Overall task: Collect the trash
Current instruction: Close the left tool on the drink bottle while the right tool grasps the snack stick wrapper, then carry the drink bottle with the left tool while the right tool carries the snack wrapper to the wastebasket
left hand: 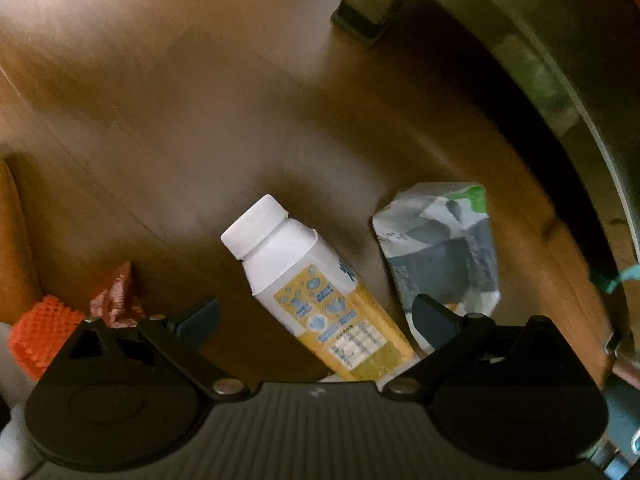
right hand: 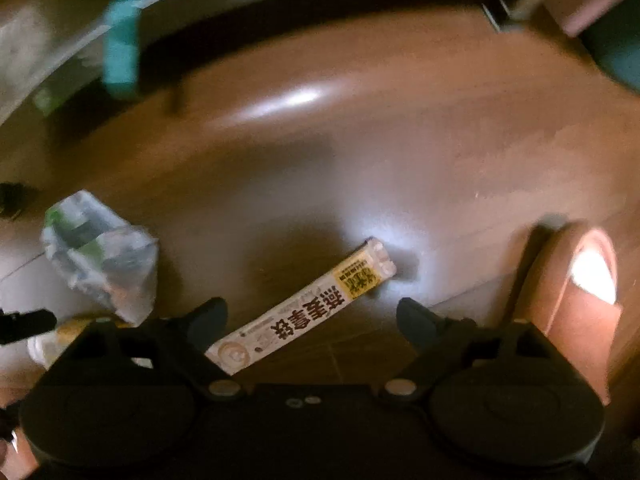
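Observation:
In the left wrist view, a white bottle with a yellow label (left hand: 316,292) lies on the wooden floor between the fingers of my open left gripper (left hand: 316,316). A crumpled grey and white wrapper (left hand: 440,244) lies just right of it, by the right finger. In the right wrist view, a long white sachet with black print and a yellow end (right hand: 304,312) lies on the floor between the fingers of my open right gripper (right hand: 312,320). The crumpled wrapper (right hand: 104,256) shows at the left there.
An orange mesh piece (left hand: 44,332) and a pink crumpled wrapper (left hand: 116,296) lie at the left. A furniture leg (left hand: 372,4) stands far ahead and a curved glass table edge (left hand: 560,92) runs at the right. A brown rounded object (right hand: 576,304) sits at the right.

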{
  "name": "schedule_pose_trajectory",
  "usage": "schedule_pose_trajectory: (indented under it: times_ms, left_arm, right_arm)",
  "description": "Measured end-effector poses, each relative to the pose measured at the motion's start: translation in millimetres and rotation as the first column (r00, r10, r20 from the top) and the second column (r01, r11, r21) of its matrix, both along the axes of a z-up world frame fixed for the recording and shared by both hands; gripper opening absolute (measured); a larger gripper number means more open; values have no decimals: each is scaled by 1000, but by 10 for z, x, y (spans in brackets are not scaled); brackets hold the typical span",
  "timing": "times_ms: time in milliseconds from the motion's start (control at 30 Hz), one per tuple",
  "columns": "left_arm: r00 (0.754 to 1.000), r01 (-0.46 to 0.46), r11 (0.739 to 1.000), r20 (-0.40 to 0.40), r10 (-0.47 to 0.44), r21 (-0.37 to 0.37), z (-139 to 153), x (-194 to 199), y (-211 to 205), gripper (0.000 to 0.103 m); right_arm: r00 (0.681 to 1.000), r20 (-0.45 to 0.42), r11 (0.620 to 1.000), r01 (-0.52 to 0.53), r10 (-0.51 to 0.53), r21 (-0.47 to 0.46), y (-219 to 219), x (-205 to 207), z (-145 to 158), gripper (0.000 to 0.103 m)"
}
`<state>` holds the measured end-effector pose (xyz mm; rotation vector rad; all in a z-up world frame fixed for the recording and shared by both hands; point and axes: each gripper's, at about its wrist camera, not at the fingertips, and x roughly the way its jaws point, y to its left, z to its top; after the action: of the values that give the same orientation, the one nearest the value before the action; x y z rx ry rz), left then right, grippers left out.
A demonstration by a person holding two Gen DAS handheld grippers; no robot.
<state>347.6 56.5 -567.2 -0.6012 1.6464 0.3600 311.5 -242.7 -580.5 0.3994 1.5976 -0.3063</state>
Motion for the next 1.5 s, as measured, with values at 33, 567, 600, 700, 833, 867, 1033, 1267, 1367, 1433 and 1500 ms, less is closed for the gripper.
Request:
schedule_pose_trajectory:
  times_ms: [33, 567, 600, 700, 833, 867, 1033, 1267, 1367, 1433, 1500]
  left_arm:
    - [1000, -10, 1000, -3, 10, 1, -38, -4, 0, 103]
    - [997, -77, 996, -31, 76, -46, -446, -68, -7, 84]
    - [997, -73, 996, -32, 72, -41, -450, -68, -21, 84]
    - [997, -63, 998, -36, 63, -21, -435, -71, -64, 77]
    - [998, -56, 998, -33, 56, -6, -381, -91, -80, 62]
    - [998, -58, 998, -26, 57, -12, -375, -127, -73, 57]
    - [1000, -1, 1000, -4, 1, 13, -190, -196, -73, 52]
    - [998, 37, 999, 53, -39, 35, 368, -369, -147, 51]
    - [996, 41, 998, 80, -44, 39, 643, -434, -130, 50]
    - [993, 42, 998, 104, -47, 49, 838, -418, -149, 50]
    - [988, 48, 997, 145, -56, 54, 1099, -443, -69, 50]
  right_arm:
    - [1000, -11, 1000, 21, -21, 8, -18, -9, -52, 86]
    - [983, -46, 983, 179, -180, -25, 23, 22, -250, 48]
    - [983, -46, 984, 175, -176, -32, 51, 14, -256, 44]
    - [986, -48, 987, 155, -157, -36, 118, 40, -268, 34]
    - [989, -65, 991, 127, -130, -41, 154, 31, -231, 29]
    - [991, -61, 993, 113, -115, -41, 162, 28, -208, 27]
    - [1000, -20, 997, 11, -13, -75, 291, -41, 130, 24]
    - [995, 60, 993, -69, 75, -95, 497, -110, 766, 23]
    - [988, 103, 989, -107, 118, -99, 534, -124, 1084, 22]
    - [980, 140, 986, -129, 143, -104, 556, -151, 1328, 22]
    - [970, 173, 982, -154, 172, -108, 559, -194, 1587, 22]
